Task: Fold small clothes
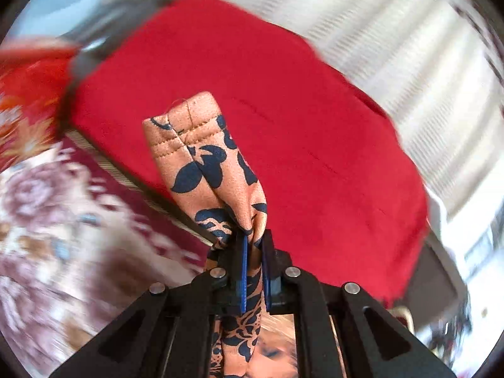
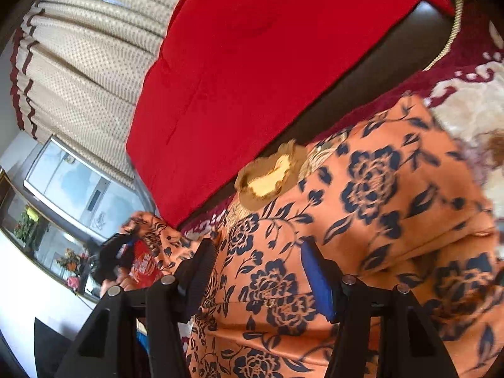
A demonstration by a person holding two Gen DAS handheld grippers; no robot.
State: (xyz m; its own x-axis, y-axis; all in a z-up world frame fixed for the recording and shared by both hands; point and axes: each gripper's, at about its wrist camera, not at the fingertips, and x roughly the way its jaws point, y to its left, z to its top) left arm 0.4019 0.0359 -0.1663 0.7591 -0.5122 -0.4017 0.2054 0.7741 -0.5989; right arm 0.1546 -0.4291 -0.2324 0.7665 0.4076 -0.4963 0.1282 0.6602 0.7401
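Bright daylight; heavy motion blur (left view worst), fisheye bending at edges.

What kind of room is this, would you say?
Probably a home living room: a patterned carpet on the floor, a red cushion, pleated curtains over a window, and a flat television on a stand.

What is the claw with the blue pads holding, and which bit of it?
The left claw pinches the orange cloth with dark blue flowers just below its stitched hem. The right claw holds nothing.
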